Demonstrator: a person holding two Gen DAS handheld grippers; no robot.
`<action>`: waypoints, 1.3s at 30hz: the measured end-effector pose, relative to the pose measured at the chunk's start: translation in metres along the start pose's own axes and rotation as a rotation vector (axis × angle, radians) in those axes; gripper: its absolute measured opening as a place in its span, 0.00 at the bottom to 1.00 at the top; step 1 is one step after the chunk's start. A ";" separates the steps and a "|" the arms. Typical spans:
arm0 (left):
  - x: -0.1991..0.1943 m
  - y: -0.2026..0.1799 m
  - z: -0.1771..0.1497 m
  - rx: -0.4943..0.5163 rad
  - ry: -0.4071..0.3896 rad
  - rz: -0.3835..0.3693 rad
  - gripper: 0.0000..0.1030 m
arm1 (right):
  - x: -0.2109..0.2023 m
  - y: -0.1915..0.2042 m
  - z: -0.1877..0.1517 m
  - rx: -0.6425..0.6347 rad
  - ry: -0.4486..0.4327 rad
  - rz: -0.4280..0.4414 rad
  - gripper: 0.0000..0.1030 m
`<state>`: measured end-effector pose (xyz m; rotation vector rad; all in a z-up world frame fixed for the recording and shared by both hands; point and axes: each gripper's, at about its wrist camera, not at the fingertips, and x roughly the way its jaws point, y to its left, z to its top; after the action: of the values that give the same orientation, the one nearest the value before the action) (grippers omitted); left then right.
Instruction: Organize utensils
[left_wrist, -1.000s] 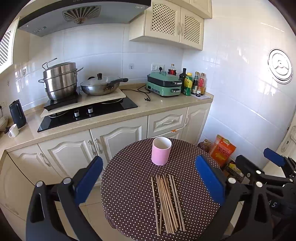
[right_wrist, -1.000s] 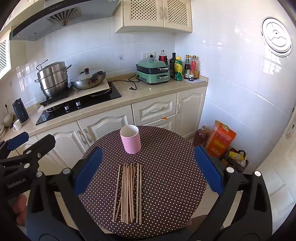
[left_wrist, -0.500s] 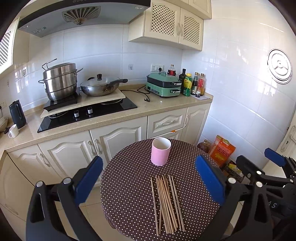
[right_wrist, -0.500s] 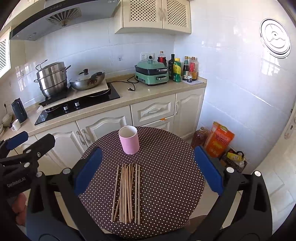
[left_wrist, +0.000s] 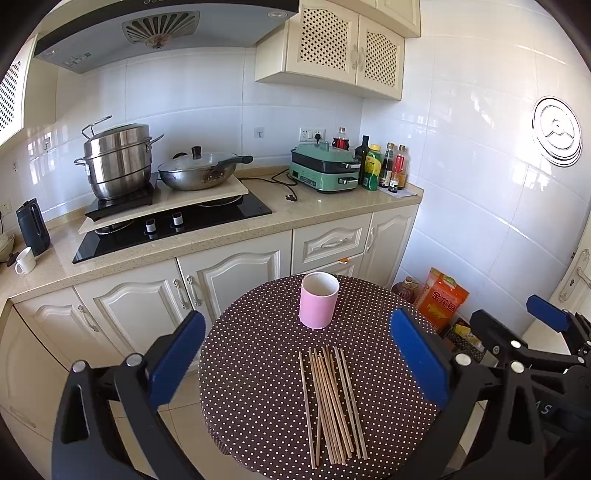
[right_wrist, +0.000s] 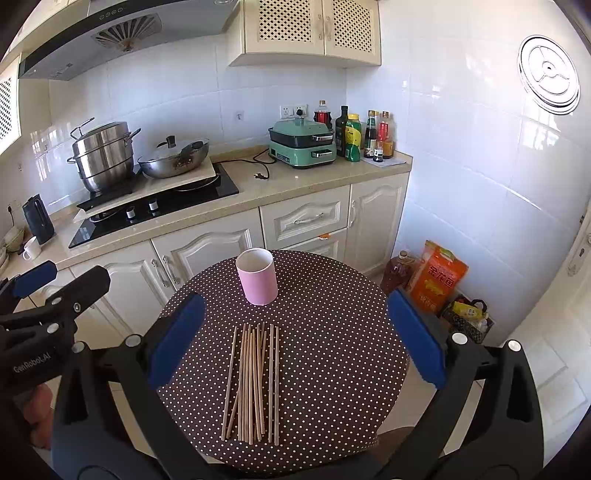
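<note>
Left tool (left_wrist: 297, 363) and right tool (right_wrist: 295, 339) both gaped wide and empty above desk (right_wrist: 332, 350), wooden chopsticks (right_wrist: 253, 382) lay bundled near upright pink cup (right_wrist: 257, 277)

Both fisheye cameras are sitting behind their own tools and looking forward and down over the round dotted table (left_wrist: 258, 369) toward the kitchen wall. The left wrist view is looking from the left, with the left tool (left_wrist: 299, 358) framing the chopsticks (left_wrist: 328, 398) and pink cup (left_wrist: 318, 304); the right tool (left_wrist: 546, 332) is showing at its right edge. The right wrist view is looking from the right, with the right tool (right_wrist: 295, 339) framing the same chopsticks (right_wrist: 253, 380) and cup (right_wrist: 257, 277), and the left tool (right_wrist: 44, 295) is showing at its left edge. Both are hanging near the table's front edge and sharing the table (right_wrist: 332, 350), stove (left_wrist: 177, 221) and wall cabinets (left_wrist: 347, 48).
</note>
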<state>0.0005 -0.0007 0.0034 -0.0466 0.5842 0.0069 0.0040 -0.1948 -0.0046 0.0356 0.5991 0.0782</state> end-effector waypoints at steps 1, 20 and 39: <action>0.000 0.000 0.000 -0.001 0.000 0.000 0.96 | 0.000 0.000 0.000 0.000 0.000 -0.001 0.94; 0.002 -0.003 0.001 0.000 0.003 -0.003 0.96 | 0.003 -0.002 -0.003 0.000 0.001 0.001 0.94; 0.004 0.000 -0.002 -0.003 0.017 -0.002 0.96 | 0.003 0.003 -0.003 -0.003 0.016 0.007 0.94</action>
<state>0.0022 -0.0012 -0.0005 -0.0501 0.6014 0.0049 0.0044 -0.1918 -0.0086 0.0338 0.6152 0.0864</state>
